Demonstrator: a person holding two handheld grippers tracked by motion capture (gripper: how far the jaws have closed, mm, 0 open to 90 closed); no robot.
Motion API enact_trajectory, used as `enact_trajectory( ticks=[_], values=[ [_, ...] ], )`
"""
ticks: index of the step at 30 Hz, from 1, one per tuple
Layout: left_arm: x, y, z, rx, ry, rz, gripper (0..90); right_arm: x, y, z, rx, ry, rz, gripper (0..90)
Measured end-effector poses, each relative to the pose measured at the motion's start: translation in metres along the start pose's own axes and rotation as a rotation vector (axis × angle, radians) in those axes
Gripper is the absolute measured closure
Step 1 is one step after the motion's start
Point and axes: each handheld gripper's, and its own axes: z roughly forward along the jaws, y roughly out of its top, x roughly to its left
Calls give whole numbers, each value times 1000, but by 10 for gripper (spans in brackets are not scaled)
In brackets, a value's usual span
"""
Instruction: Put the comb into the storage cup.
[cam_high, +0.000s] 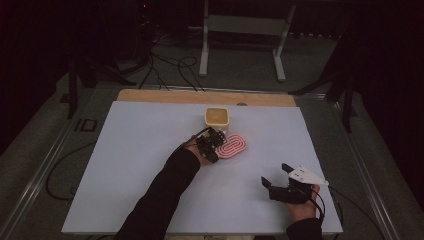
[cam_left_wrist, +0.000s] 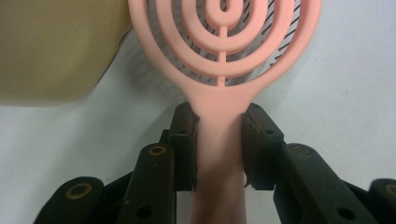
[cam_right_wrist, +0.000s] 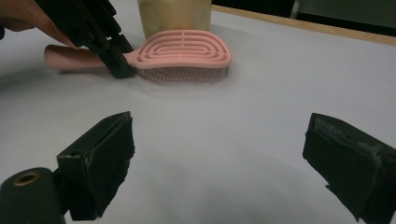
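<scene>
1. Left gripper (cam_left_wrist: 219, 140) is clamped on the neck of the pink hairbrush (cam_left_wrist: 224, 60), just below the head.
2. Brush lies bristles-down on the tabletop (cam_high: 150, 150), beside a cream cup (cam_high: 217, 116).
3. Probably light, stiff plastic; the smooth handle may slip, so the narrow neck suits the hold.
4. Right gripper (cam_right_wrist: 219, 154) is idle, jaws apart.
5. Count: one brush, one cup, two grippers.
</scene>
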Motion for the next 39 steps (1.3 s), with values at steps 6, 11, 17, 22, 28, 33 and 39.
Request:
enact_trajectory(
  ticks=[6, 11, 17, 22, 28, 33, 39],
  values=[
    [-1, 0, -1, 10, 6, 14, 700, 0, 0, 0, 1, 0, 1, 86],
    [-3, -2, -2, 8, 1, 26, 701, -1, 0, 0, -2, 4, 2, 86],
    [-4, -3, -3, -7, 3, 22, 702, -1, 0, 0, 1, 3, 2, 86],
    [-6, -4, -9, -31, -1, 29, 703, -1, 0, 1, 3, 3, 2, 86],
    [-6, -5, -19, -76, 6, 17, 702, -1, 0, 1, 5, 4, -2, 86],
    [-6, -6, -26, -116, 9, 3, 702, -1, 0, 1, 6, 5, -1, 86],
    [-9, -8, -33, -147, 21, 7, 702, -1, 0, 1, 5, 4, 0, 86]
  ],
)
